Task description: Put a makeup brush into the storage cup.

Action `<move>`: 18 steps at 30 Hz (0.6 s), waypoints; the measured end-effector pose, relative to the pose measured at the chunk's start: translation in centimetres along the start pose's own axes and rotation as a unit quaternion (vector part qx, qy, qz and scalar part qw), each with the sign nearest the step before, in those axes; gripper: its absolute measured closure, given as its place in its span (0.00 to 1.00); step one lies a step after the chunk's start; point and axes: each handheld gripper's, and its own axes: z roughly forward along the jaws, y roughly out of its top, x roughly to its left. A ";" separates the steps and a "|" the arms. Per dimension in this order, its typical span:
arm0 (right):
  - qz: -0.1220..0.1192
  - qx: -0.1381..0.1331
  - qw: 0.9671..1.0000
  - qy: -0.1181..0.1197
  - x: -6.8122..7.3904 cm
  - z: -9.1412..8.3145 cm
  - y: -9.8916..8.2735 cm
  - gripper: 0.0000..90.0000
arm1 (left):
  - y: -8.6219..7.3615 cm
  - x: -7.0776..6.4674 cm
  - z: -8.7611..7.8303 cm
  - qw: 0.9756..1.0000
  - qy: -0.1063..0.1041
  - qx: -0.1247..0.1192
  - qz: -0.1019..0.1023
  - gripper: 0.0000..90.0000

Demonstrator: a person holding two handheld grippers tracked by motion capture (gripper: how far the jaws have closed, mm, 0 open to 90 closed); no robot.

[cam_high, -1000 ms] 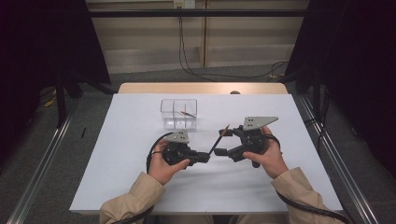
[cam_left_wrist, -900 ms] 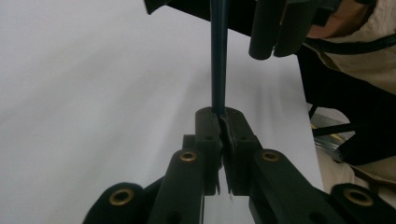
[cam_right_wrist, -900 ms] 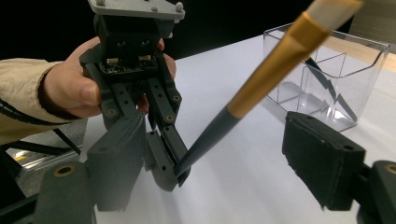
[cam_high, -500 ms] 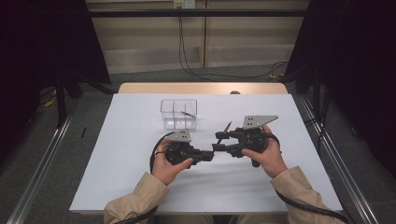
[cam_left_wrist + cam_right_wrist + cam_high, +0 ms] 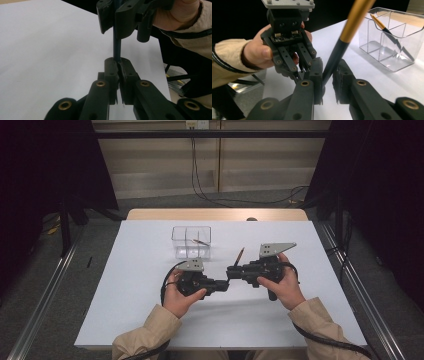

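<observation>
A thin stick (image 5: pixel 337 57), dark in its lower half and golden above, rises at a slant between the two grippers over the white table (image 5: pixel 130 270). My left gripper (image 5: pixel 119 62) is shut on the stick's dark lower end (image 5: pixel 116 47). My right gripper (image 5: pixel 327 72) faces it, tip to tip. Its jaws have just been closing with the stick between them, and both pads now sit against the shaft. In the high view the left gripper (image 5: pixel 227 284) and right gripper (image 5: pixel 231 270) meet at the table's middle, with the stick (image 5: pixel 240 256) pointing up and away.
A clear plastic holder (image 5: pixel 191 241) with compartments stands behind the grippers, and a second golden and dark stick (image 5: pixel 378 21) leans inside it. The person's hands and tan sleeves come in from the near edge. Dark curtains and floor rails flank the table.
The right gripper's jaws have closed in from wide apart onto the stick. Both hands have stayed where they were.
</observation>
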 end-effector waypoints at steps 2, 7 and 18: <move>0.006 0.000 1.000 0.001 -0.1 0.1 0.0 0.89 | 0.0 0.1 0.1 1.000 0.000 0.002 0.001 0.95; 0.014 0.006 1.000 0.012 0.0 0.3 0.2 0.93 | 0.0 -0.1 0.8 1.000 -0.004 0.004 0.001 0.95; 0.016 0.005 1.000 0.021 -0.1 0.3 0.3 0.93 | 0.1 -0.2 1.4 1.000 -0.027 -0.013 -0.004 0.88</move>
